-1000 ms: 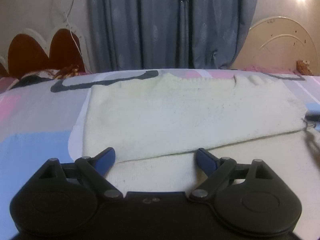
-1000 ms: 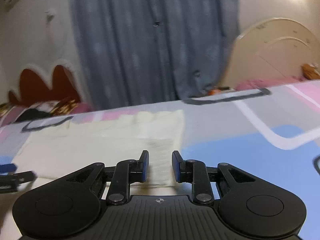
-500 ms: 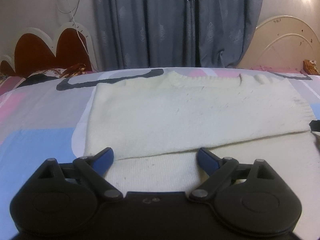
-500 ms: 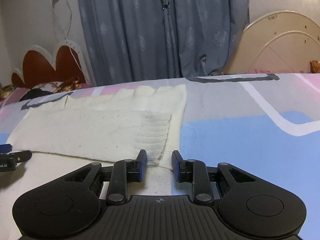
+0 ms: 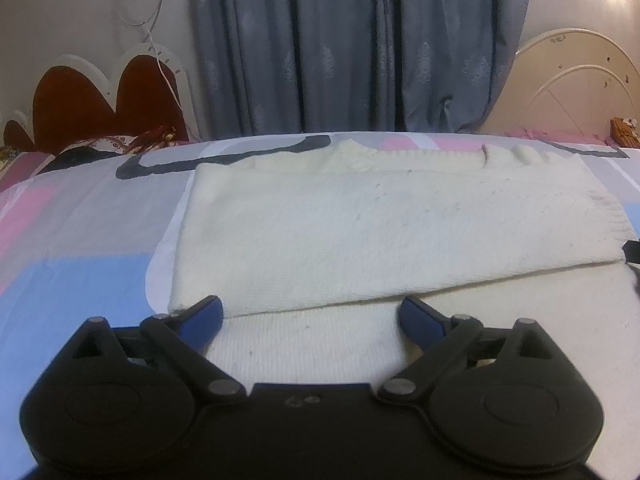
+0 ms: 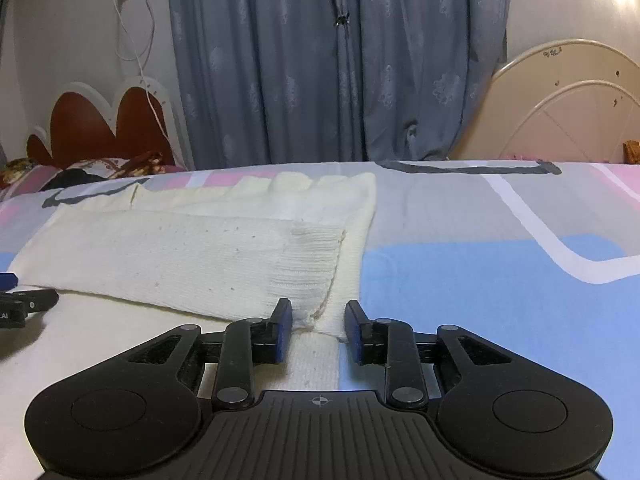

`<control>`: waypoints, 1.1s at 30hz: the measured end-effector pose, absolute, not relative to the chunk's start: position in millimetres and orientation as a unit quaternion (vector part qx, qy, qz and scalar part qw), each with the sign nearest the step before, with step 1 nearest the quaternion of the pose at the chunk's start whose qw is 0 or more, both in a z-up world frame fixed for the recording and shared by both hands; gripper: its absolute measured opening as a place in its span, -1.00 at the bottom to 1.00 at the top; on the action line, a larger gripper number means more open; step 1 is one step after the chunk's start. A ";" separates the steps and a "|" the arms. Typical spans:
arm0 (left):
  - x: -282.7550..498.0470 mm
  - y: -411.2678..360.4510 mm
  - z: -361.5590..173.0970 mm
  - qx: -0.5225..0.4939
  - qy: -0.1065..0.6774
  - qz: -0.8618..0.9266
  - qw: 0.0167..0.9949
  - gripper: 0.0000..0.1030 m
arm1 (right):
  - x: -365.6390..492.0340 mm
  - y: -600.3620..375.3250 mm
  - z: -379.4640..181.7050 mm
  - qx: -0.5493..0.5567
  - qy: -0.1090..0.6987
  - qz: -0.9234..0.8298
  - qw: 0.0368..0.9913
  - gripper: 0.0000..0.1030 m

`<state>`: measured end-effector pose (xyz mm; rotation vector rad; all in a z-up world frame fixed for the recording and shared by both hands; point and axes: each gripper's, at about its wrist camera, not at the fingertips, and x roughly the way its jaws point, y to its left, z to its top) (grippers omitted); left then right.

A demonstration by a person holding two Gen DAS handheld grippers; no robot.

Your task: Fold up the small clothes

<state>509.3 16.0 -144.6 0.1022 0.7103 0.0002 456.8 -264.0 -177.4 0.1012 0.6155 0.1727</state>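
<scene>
Sweater (image 5: 384, 236), cream knit, lies flat on the bed (image 5: 80, 280), one sleeve (image 6: 200, 256) folded across its body. Left tongs (image 5: 310, 316) spread wide over the sleeve's near edge, holding nothing. Right tongs (image 6: 318, 320) parted, straddling the sleeve's cuff corner, not clamped.

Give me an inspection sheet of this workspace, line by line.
Surface: bedsheet with blue, pink and grey patches.
Job's things: cream sweater lying flat, one sleeve folded across it.
Clutter: nothing seen on the sheet.
Grippers: left gripper wide open over the sweater; right gripper open, straddling the sweater's edge.
Cables: white cable hanging on the wall.
Surroundings: grey-blue curtain, red headboard, cream headboard.
</scene>
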 end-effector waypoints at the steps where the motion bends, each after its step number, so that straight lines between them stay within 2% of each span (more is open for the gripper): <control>1: 509.5 15.9 -144.7 0.050 0.348 0.001 0.936 0.87 | 457.5 -265.6 -178.4 0.054 0.305 0.081 0.947 -0.29; 4: 509.7 15.5 -144.7 0.050 0.348 0.001 0.936 0.88 | 461.3 -276.1 -180.7 0.087 0.311 0.088 0.942 -0.27; 29: 510.1 16.1 -145.3 0.046 0.350 -0.003 0.935 0.89 | 458.9 -270.3 -176.4 0.057 0.314 0.082 0.944 -0.27; 33: 501.1 18.5 -139.6 0.047 0.350 -0.001 0.936 0.81 | 455.3 -268.0 -169.8 0.042 0.315 0.081 0.945 -0.27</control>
